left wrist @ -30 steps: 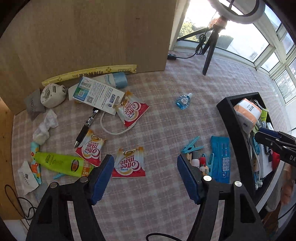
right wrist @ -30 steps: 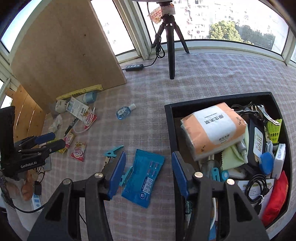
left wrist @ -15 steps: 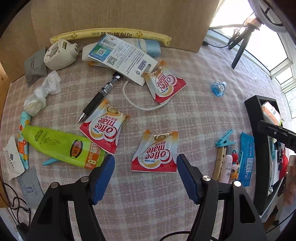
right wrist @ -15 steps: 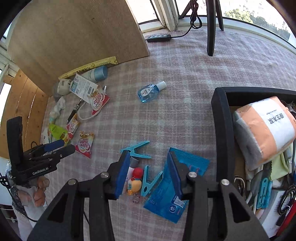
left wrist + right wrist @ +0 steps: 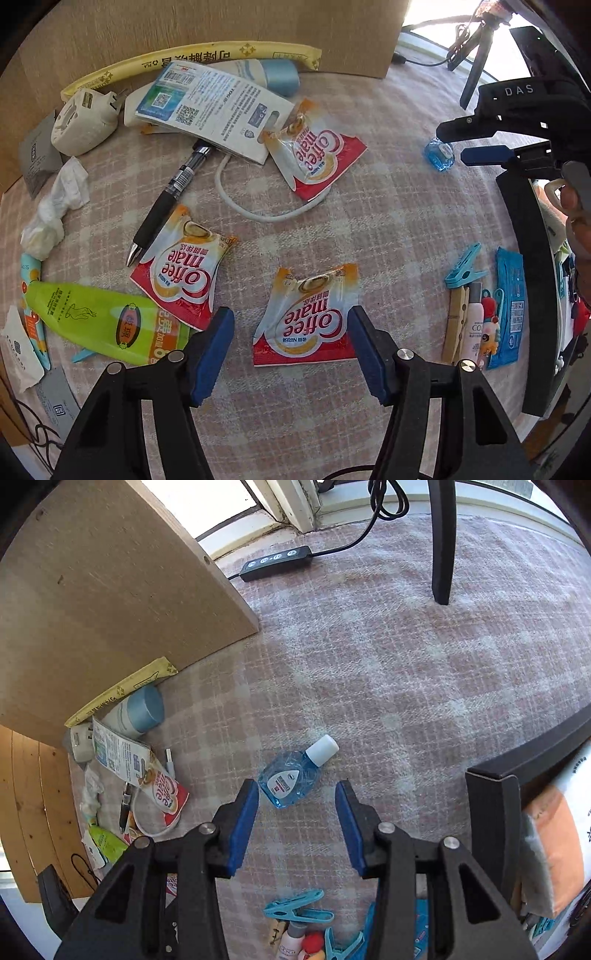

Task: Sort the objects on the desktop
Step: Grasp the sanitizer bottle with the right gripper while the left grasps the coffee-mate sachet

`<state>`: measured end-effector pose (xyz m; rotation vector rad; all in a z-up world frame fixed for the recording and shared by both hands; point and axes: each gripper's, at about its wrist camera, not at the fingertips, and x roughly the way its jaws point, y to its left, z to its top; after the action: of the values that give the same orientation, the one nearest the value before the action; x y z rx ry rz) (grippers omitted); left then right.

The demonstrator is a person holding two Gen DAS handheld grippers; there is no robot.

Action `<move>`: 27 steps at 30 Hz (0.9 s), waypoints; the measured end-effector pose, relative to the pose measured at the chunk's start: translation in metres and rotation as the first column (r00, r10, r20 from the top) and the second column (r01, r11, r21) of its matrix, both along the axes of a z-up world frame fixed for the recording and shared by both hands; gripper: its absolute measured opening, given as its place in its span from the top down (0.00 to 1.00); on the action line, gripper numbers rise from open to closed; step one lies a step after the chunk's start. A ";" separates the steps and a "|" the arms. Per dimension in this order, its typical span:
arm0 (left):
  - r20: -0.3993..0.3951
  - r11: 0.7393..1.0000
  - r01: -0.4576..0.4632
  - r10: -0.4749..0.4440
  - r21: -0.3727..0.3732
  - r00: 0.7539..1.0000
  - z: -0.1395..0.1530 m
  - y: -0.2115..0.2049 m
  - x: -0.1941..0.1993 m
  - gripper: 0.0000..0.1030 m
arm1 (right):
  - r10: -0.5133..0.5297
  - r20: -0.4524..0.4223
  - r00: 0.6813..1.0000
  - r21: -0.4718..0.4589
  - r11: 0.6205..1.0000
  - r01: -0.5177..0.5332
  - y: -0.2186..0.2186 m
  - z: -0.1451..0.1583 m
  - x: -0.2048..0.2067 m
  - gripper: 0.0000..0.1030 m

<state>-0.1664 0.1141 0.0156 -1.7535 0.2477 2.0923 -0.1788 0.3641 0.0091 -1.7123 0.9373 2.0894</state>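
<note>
A red and white Coffee-mate sachet point(image 5: 306, 325) lies flat on the checked cloth between the fingers of my left gripper point(image 5: 290, 321). Its jaws are closing, and the pads stand clear of the sachet's edges. Two more sachets point(image 5: 181, 273) point(image 5: 317, 155) lie further out. My right gripper point(image 5: 295, 788) points down over a small blue bottle point(image 5: 286, 782) with a white cap. The bottle lies just ahead of the open fingertips, nearer the left pad, and is not gripped. In the left wrist view the right gripper point(image 5: 476, 147) hovers beside the same bottle point(image 5: 439, 157).
A black box point(image 5: 495, 786) holding a tissue pack point(image 5: 554, 830) stands at the right. Teal pegs point(image 5: 465, 266), a blue wipes packet point(image 5: 509, 306), a pen point(image 5: 166, 199), a green tube point(image 5: 92, 317), a white cable point(image 5: 258, 210) and a leaflet point(image 5: 214, 107) litter the cloth. A wooden board point(image 5: 92, 609) leans behind.
My left gripper sank closer to the sachets and its jaws narrowed slightly. My right gripper swung from over the black box to above the blue bottle and came lower.
</note>
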 end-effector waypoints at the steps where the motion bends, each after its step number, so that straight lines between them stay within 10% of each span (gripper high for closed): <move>1: -0.002 1.000 0.006 -0.006 -0.001 1.000 -0.001 0.001 0.000 0.42 | -0.004 0.012 1.000 0.009 1.000 0.004 -0.001 -0.002 -0.004 0.59; 10: -0.012 0.999 0.034 -0.034 -0.002 0.999 0.000 0.007 0.000 0.46 | 0.029 0.067 0.997 0.085 0.996 -0.035 -0.021 -0.009 -0.025 0.58; 27: -0.032 0.998 0.030 -0.028 0.053 0.999 0.008 0.015 0.027 0.86 | 0.204 0.063 0.977 0.119 0.970 -0.210 -0.063 -0.003 -0.015 0.69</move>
<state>-0.1394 0.1296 0.0233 -1.6784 0.2226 2.0875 -0.1935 0.3009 0.0064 -1.8564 0.6215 2.1696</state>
